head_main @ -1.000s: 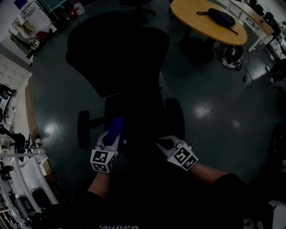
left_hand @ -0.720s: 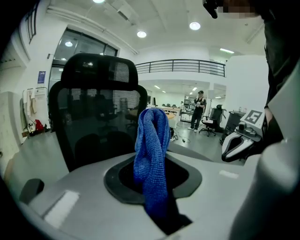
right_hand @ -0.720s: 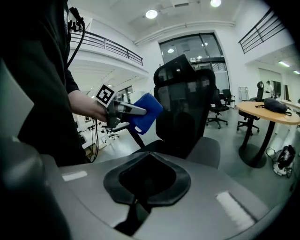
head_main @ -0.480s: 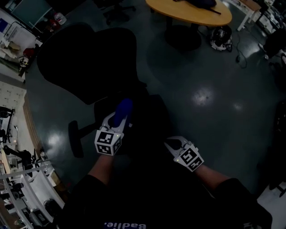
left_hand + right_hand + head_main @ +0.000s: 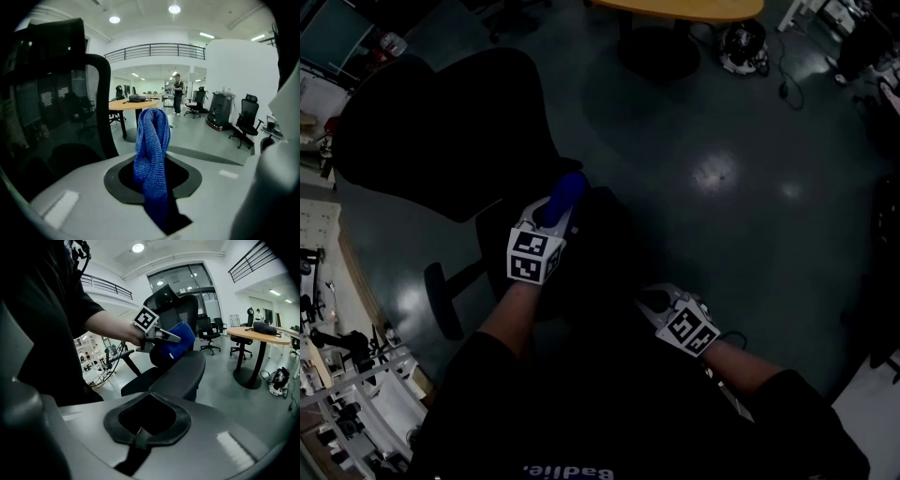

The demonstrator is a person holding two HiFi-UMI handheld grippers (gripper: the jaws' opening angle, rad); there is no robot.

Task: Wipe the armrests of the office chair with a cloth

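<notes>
Jaws of left gripper (image 5: 551,217) clenched on blue cloth (image 5: 151,150); cloth bunched upright between them and sticks out past the tips. Right gripper (image 5: 137,435) jaws closed together, nothing between. Just beyond the right jaws lies a grey armrest (image 5: 185,369) of the black office chair (image 5: 441,131). Cloth is held over the armrest's far end, contact unclear. Chair backrest is beside the left gripper. Round wooden surface (image 5: 253,333) stands well apart on the floor (image 5: 741,187).
</notes>
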